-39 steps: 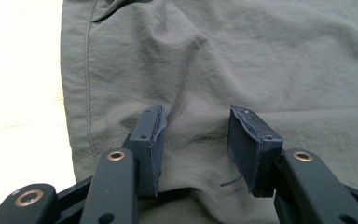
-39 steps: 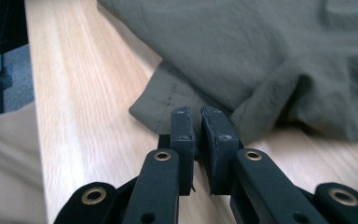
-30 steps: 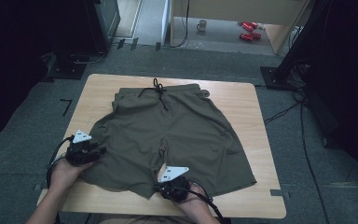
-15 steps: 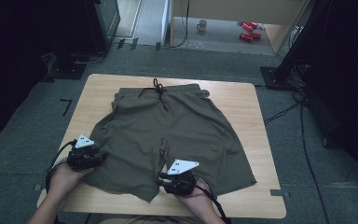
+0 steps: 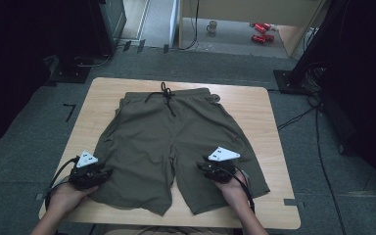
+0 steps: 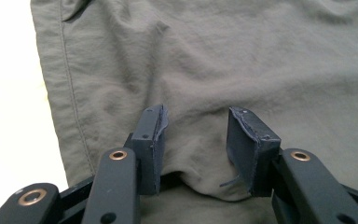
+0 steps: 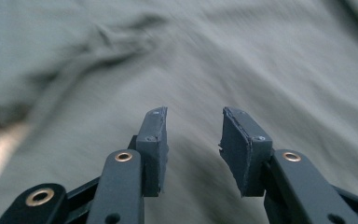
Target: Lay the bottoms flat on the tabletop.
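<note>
Olive green shorts point(image 5: 176, 132) lie spread flat on a wooden table point(image 5: 254, 103), with the black drawstring point(image 5: 165, 95) at the far waistband. My left gripper point(image 5: 105, 174) sits at the outer edge of the left leg, near its hem. In the left gripper view the left gripper point(image 6: 196, 128) is open; its jaws have just been closing a little over the shorts point(image 6: 214, 60), and cloth bunches low between them. My right gripper point(image 5: 204, 169) hovers over the right leg. Its jaws point(image 7: 191, 126) have just been opening and stand open above the blurred shorts point(image 7: 214, 56), gripping nothing.
Bare wood runs along the near table edge point(image 5: 176, 218) and the left side point(image 5: 90, 122). Beyond the table, red cans point(image 5: 262, 32) and a mug point(image 5: 211, 27) lie on the floor. Cables point(image 5: 318, 132) trail at the right, next to black stands point(image 5: 303, 68).
The right hand has slid right, from the inner hem by the crotch onto the right leg. The left hand has drifted slightly toward the near edge along the left leg.
</note>
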Motion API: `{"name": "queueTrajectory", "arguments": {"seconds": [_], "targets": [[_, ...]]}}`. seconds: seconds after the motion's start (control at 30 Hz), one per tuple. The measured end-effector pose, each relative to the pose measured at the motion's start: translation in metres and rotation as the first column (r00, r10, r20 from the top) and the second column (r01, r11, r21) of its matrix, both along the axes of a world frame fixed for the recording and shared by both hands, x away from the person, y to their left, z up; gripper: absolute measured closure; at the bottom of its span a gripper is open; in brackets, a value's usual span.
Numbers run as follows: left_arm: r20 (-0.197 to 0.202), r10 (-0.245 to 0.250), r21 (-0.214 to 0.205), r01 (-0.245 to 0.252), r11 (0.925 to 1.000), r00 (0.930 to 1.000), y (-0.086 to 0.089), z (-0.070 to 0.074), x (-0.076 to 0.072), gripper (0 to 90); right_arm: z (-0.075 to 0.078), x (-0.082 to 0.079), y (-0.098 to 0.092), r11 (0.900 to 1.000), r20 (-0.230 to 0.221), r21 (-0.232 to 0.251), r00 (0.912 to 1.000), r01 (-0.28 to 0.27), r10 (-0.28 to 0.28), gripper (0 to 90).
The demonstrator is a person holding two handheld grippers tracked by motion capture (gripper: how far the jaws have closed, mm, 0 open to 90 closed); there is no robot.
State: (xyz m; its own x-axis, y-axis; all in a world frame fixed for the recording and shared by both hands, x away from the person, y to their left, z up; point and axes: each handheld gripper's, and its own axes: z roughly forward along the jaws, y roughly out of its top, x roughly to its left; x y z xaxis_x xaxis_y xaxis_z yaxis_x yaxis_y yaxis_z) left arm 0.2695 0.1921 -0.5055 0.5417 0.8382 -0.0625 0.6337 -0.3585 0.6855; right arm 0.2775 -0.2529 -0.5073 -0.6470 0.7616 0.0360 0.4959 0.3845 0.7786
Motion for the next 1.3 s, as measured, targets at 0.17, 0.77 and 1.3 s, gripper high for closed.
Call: {"name": "queueTrajectory", "arguments": {"seconds": [0.17, 0.77, 1.3], "targets": [[-0.026, -0.014, -0.018, 0.014, 0.9997, 0.9996, -0.002, 0.001, -0.008, 56.9, -0.011, -0.001, -0.013, 0.9994, -0.042, -0.031, 0.9989, 0.017, -0.018, 60.9], [0.05, 0.036, -0.093, -0.031, 0.9952, 0.9981, 0.004, 0.026, 0.023, 45.3, -0.012, -0.043, 0.0, 0.9985, -0.062, 0.039, 0.9974, 0.039, -0.037, 57.2], [0.064, 0.048, -0.062, -0.044, 0.9971, 0.9968, 0.02, 0.027, 0.063, 43.5, 0.01, 0.005, -0.056, 0.9857, 0.0, 0.084, 0.9892, 0.146, -0.147, 50.4]]}}
